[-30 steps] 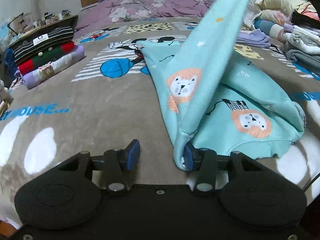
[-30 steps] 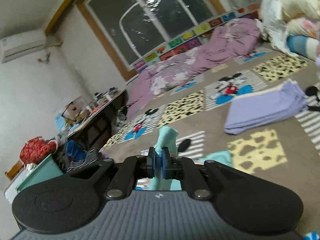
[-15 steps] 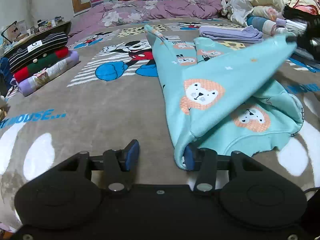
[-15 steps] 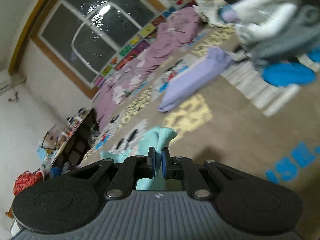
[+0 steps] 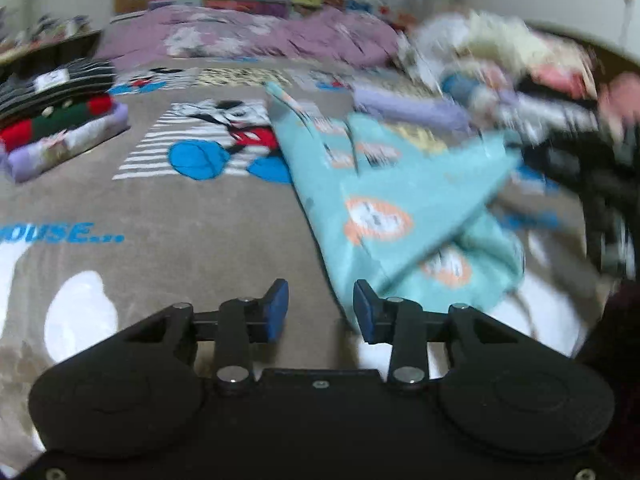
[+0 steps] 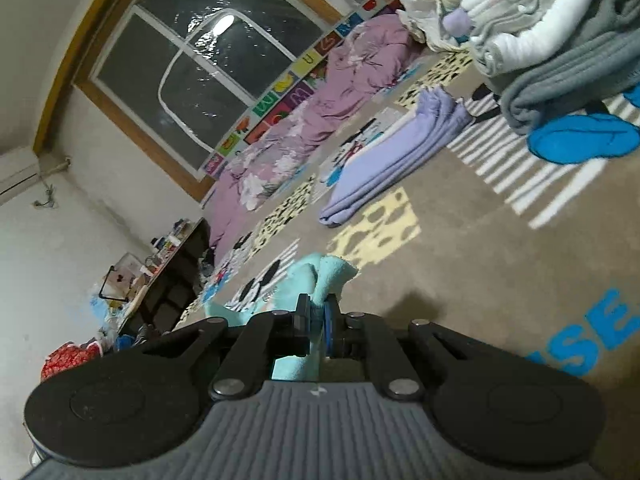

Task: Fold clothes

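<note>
Turquoise lion-print garment is spread on the brown blanket, one corner clamped by the right gripper; nothing is held between the left gripper's parted, just-narrowed jaws.

A turquoise garment with orange lion faces lies on a taupe cartoon-mouse blanket beside folded lavender cloth.

Grey cartoon-print blanket fills frame; dark window upper left; crumpled purple floral quilt along top.
</note>
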